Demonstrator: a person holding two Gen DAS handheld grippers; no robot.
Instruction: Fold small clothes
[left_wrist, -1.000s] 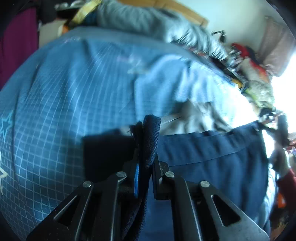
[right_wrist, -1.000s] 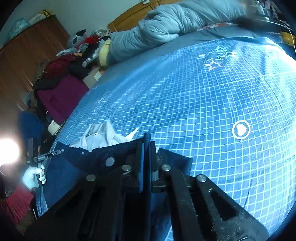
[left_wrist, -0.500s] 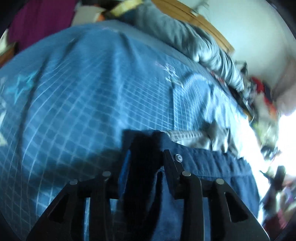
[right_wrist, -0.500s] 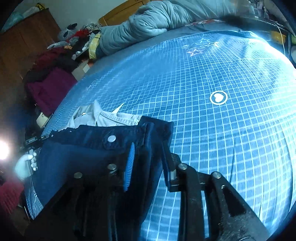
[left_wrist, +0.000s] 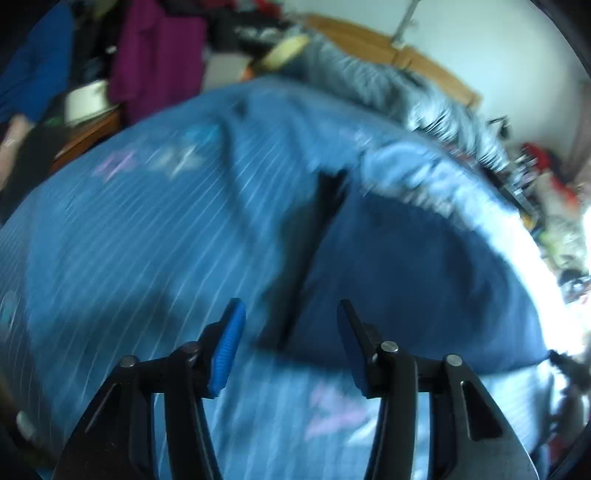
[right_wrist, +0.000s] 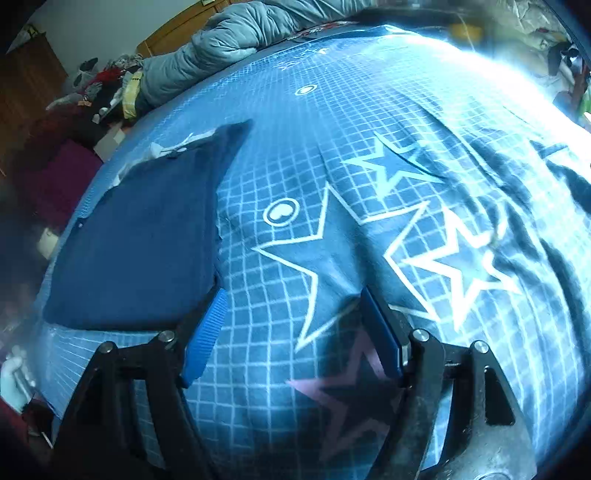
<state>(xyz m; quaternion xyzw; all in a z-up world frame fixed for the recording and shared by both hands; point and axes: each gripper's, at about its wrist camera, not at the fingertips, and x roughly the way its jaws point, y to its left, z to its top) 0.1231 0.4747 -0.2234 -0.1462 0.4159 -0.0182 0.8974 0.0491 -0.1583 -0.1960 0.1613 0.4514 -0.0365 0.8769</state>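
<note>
A small dark navy garment (right_wrist: 144, 240) lies folded flat on the blue checked bedspread (right_wrist: 369, 110), left of centre in the right wrist view. In the blurred left wrist view the same garment (left_wrist: 406, 273) lies ahead and to the right, with a pale cloth (left_wrist: 417, 177) showing past its far edge. My left gripper (left_wrist: 290, 317) is open, just short of the garment's near edge, holding nothing. My right gripper (right_wrist: 291, 314) is open over the bedspread; its left finger sits beside the garment's near right corner.
A grey quilt (right_wrist: 229, 40) is bunched along the far side of the bed. Piles of clothes (right_wrist: 99, 81) and a purple cloth (left_wrist: 155, 55) lie beyond the bed's edge. White and pink stars are printed on the bedspread near my right gripper.
Both grippers let go of the navy garment, opened wide and drew back. The garment now lies flat on the bed.
</note>
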